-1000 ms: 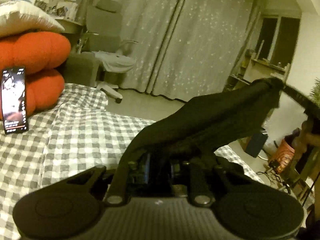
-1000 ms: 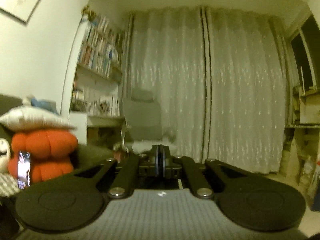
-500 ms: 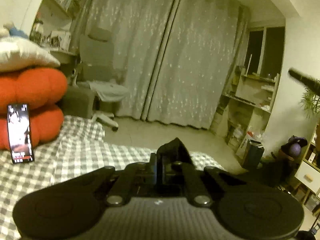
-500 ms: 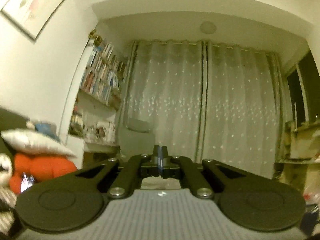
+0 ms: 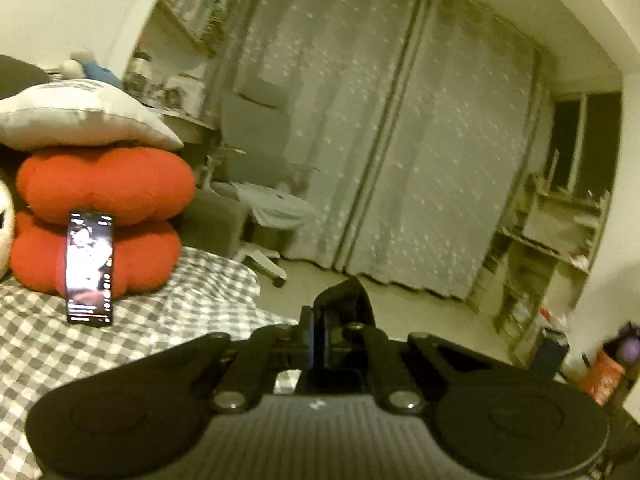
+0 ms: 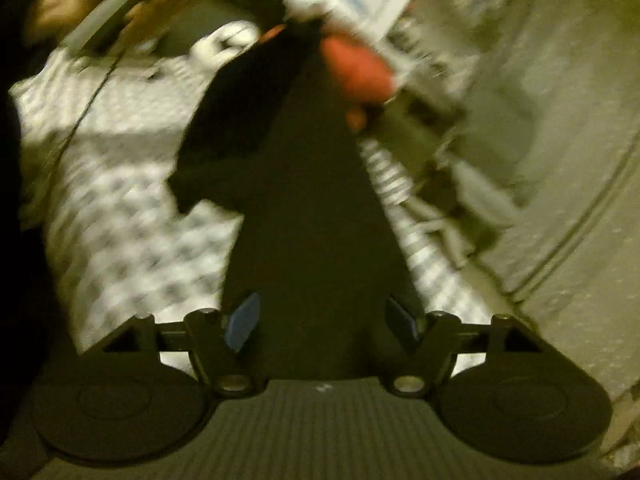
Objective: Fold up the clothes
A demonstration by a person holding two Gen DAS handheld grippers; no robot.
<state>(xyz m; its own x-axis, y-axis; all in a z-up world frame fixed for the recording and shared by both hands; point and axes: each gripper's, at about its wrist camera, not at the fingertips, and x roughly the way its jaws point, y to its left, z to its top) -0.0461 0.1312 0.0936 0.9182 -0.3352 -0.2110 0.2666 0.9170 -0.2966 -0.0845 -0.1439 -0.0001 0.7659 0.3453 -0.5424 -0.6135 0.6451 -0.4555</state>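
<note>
Judging from its drape, the black garment (image 6: 312, 200) is taken as light and limp; hem corners are advised. Left gripper (image 5: 326, 340) jaws are pinched on a fold, while right gripper (image 6: 320, 320) jaws, just opened, stand wide, unpressed, over the cloth.

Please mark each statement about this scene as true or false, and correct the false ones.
1. The left gripper is shut on the black garment. True.
2. The right gripper is shut. False: its jaws stand wide apart, having just been opening, with dark cloth between them but not pinched.
3. A phone leans against the red cushions. True.
4. The bedsheet is plain blue. False: it is grey and white checked.
5. The curtains are drawn closed. True.
</note>
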